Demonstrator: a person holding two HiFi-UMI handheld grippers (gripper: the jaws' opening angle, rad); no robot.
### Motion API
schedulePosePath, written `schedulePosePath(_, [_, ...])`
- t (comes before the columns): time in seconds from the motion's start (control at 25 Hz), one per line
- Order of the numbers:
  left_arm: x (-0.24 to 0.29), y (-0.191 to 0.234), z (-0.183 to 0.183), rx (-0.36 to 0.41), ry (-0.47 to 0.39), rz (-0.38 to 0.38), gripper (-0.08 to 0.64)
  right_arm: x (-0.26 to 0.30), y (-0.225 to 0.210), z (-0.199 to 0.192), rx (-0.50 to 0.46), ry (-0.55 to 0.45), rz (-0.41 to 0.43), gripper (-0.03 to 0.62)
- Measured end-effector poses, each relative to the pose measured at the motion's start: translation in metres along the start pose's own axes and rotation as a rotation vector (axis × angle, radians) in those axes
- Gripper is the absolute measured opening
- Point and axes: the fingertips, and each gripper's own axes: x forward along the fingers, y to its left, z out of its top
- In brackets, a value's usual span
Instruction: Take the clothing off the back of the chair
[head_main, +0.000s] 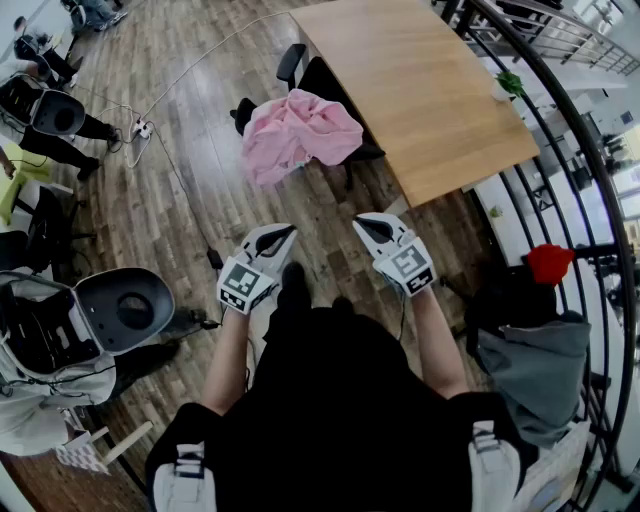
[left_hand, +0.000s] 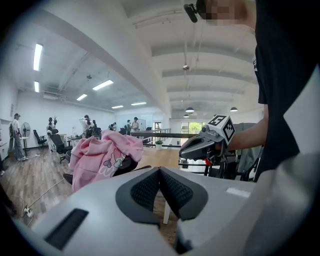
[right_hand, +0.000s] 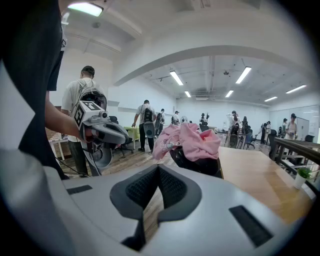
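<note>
A pink garment (head_main: 298, 135) is draped over the back of a black office chair (head_main: 318, 78) that stands pushed against a wooden table (head_main: 420, 85). My left gripper (head_main: 283, 234) and right gripper (head_main: 366, 226) hover side by side, well short of the chair, both shut with nothing between the jaws. In the left gripper view the pink garment (left_hand: 102, 157) hangs to the left, with the right gripper (left_hand: 182, 150) across from it. In the right gripper view the garment (right_hand: 190, 140) sits on the chair (right_hand: 200, 162) straight ahead, and the left gripper (right_hand: 125, 137) shows at the left.
A curved black railing (head_main: 575, 150) runs along the right. A bag with a red cap (head_main: 548, 262) lies at its foot. A power strip (head_main: 140, 128) and cable (head_main: 185, 185) cross the wooden floor. People with grey helmets (head_main: 125, 310) stand at the left. A small plant (head_main: 510, 82) stands on the table's edge.
</note>
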Motion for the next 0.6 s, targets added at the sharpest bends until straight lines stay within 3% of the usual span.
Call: schedulePosePath(0.6, [-0.0008,0.0075,-0.0014,0.005,0.008,0.003,0.003,0.0080,0.0007,-0.0011,0.008,0.004,0.007,-0.003])
